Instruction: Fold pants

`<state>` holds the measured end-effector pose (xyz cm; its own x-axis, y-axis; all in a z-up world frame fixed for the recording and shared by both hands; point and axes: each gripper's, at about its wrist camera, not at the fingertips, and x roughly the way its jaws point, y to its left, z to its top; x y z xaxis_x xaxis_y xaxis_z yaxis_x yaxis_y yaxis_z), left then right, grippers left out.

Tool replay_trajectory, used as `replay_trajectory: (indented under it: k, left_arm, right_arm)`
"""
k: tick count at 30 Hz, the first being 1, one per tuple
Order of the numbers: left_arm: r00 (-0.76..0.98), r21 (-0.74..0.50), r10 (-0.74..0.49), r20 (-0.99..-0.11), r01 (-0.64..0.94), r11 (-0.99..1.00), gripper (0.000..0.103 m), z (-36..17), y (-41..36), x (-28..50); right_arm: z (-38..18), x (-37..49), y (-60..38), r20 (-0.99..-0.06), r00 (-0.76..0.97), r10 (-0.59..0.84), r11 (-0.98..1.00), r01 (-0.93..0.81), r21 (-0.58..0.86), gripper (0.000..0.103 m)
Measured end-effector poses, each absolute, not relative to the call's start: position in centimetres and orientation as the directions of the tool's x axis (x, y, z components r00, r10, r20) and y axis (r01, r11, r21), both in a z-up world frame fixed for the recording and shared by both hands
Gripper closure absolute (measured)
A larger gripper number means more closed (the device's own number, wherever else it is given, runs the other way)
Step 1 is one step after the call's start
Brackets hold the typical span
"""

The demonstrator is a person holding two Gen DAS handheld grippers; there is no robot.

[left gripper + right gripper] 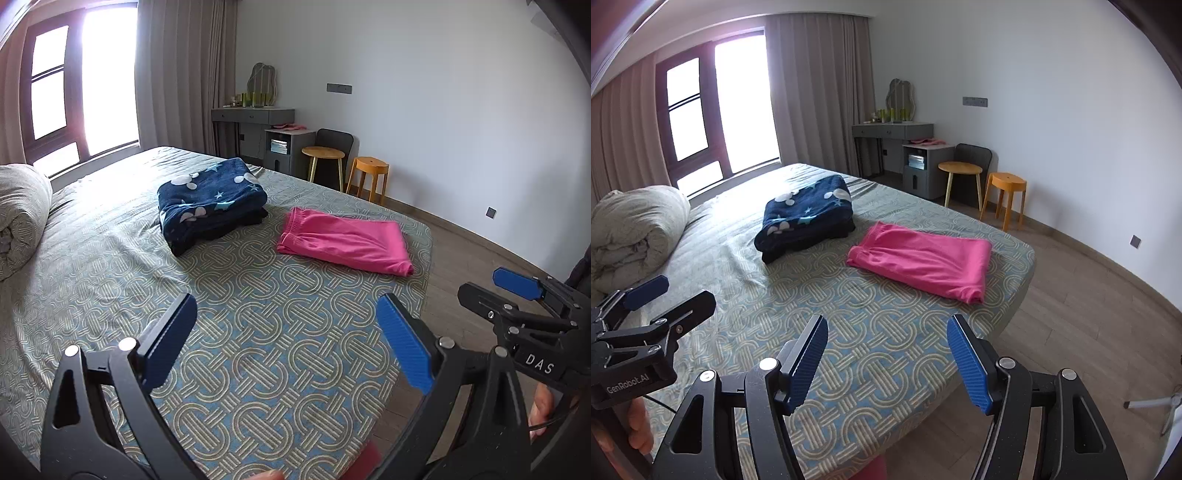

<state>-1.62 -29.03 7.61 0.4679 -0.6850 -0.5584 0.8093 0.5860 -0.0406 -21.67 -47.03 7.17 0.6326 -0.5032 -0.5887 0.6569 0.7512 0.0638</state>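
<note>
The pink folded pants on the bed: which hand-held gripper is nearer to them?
Right. The right hand-held gripper hangs open just short of the pink folded pants; the left hand-held gripper sits farther left, also open.

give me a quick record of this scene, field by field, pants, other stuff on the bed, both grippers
pants: pink pants, folded flat near the bed's far corner
bed: patterned cover
other item: navy star-print blanket, folded, beside the pants, apart from them
bedding: rolled grey duvet at the bed's far left edge
left gripper: open, nothing between the jaws
right gripper: open, nothing between the jaws
background: two stools by the wall
</note>
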Motion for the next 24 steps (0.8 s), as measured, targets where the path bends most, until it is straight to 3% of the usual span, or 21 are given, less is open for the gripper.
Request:
replay_trajectory:
  k: [24]
  left_arm:
    - [0.489,0.008,-0.66,-0.571,0.807,0.591,0.005,6.6,-31.0,-2.2]
  right_arm:
    - [6.2,-21.7,-48.0,-0.59,0.606,-0.533,0.724,0.687,0.051,0.034]
